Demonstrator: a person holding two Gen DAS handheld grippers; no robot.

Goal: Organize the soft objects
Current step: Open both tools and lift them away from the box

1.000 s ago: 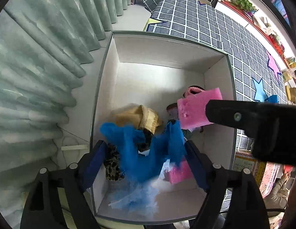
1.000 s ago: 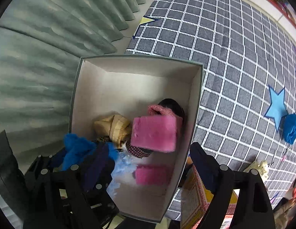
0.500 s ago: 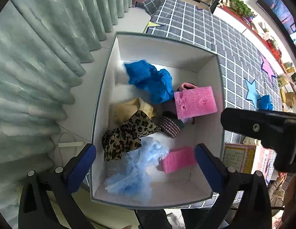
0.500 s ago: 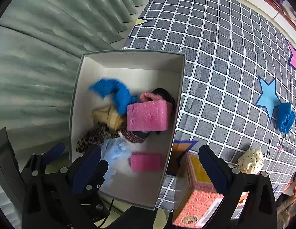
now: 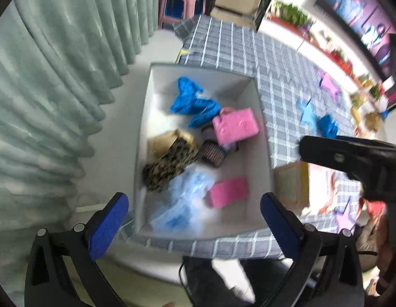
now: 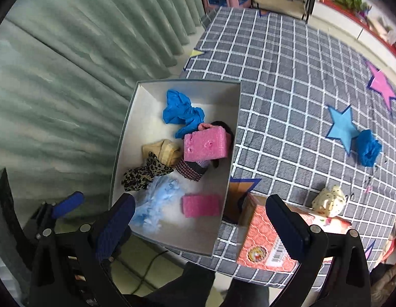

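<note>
Checked worktop [image 6: 287, 81] beside green curtain [image 6: 70, 58], white box [image 6: 231, 133] holding sorted soft items, blue crumpled cloth [image 6: 368, 147] outside near blue star: likely light, limp, best pinched mid-bunch; left gripper [image 5: 195, 220] and right gripper [image 6: 200, 226] fingers wide, empty.

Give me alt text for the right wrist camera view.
An open white box on a grid-patterned cloth holds soft items: blue cloth, two pink sponges, a leopard-print scrunchie. The open right gripper hovers empty; another blue cloth lies outside.
</note>
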